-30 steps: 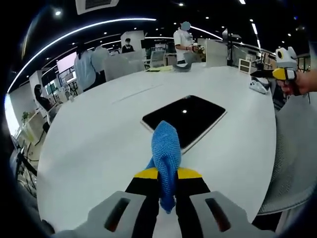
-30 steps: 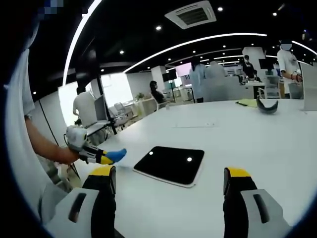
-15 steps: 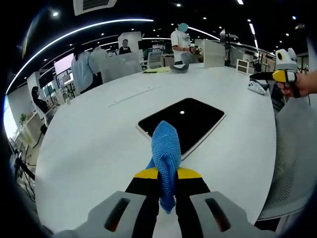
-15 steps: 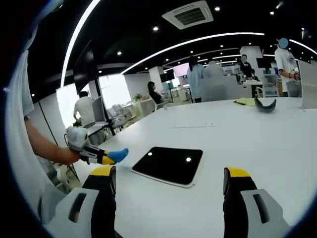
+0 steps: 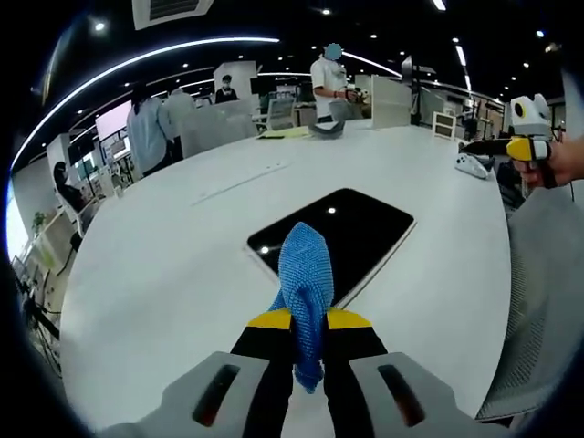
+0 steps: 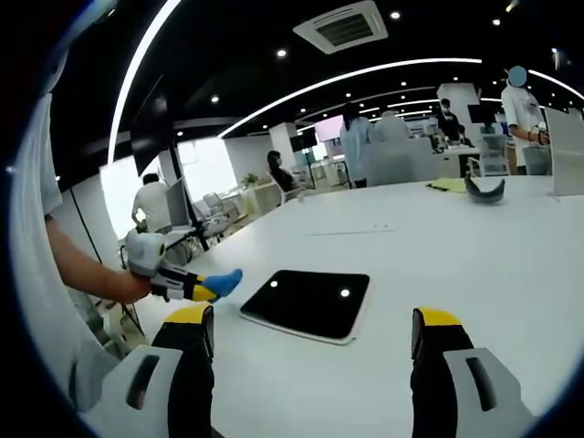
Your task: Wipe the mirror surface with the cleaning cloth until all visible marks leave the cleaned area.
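Our left gripper [image 5: 307, 330] clamps the blue cloth [image 5: 306, 283], its length pointing toward the flat dark mirror [image 5: 338, 233]. Our right gripper [image 6: 310, 328] hangs wide open.

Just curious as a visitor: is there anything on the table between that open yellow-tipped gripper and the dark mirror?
Nothing: in the right gripper view, only bare white table lies between the open right gripper and the mirror.
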The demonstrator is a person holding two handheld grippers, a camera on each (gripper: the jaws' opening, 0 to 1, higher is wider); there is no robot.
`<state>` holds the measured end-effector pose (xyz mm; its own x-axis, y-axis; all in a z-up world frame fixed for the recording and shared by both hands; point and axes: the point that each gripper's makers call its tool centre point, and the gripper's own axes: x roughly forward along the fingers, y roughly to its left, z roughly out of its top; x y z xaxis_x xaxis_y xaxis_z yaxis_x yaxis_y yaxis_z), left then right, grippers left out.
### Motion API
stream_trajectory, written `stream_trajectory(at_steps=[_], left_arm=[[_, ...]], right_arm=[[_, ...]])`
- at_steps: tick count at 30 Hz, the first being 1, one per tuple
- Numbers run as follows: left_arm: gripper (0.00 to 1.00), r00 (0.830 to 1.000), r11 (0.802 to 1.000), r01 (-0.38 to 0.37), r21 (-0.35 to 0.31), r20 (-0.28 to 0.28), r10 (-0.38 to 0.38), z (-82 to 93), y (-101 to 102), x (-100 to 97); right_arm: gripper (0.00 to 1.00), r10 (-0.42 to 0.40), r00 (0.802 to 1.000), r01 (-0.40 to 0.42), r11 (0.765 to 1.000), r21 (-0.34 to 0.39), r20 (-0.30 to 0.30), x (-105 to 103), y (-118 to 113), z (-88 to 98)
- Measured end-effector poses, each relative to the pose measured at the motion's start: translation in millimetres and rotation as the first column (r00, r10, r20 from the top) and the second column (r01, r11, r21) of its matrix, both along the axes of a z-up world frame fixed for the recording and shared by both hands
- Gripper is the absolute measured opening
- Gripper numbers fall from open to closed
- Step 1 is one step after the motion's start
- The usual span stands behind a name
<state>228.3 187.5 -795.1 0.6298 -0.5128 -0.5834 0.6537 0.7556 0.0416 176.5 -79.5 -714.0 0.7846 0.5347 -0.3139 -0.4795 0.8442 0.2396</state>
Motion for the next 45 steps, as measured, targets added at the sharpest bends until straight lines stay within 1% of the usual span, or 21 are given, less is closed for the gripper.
stream_trajectory(at_steps=[9,18,29,37,45], left_arm=[[0.08,1.000,1.000,0.016,0.000,-0.003,-0.016,-1.9,-6.3,5.8],[0.08,1.000,1.000,0.014,-0.002,0.000,-0.014,-2.0,-6.4,12.4],[0.08,1.000,1.000,0.008,-0.007,0.014,-0.008,1.4,-6.5,30.2],[0.08,1.000,1.000,-0.001,-0.013,0.026,0.001,4.8,-8.5,49.1],[0.08,1.000,1.000,-0.001,-0.012,0.025,0.001,3.6,-10.6,56.6]], right_arm=[[0.89,-0.013,1.000,0.013,1.000,0.002,-0.005,0.7,-3.6,-1.3],[0.89,-0.021,1.000,0.021,1.000,-0.001,-0.019,0.6,-7.3,-6.4],[0.89,-0.016,0.999,0.016,1.000,-0.004,-0.028,3.9,-5.2,-8.5],[0.89,-0.017,0.999,0.017,1.000,-0.008,-0.036,4.9,-6.5,-10.2],[0.89,-0.039,0.999,0.039,0.999,0.002,-0.037,9.7,-9.9,-10.9]])
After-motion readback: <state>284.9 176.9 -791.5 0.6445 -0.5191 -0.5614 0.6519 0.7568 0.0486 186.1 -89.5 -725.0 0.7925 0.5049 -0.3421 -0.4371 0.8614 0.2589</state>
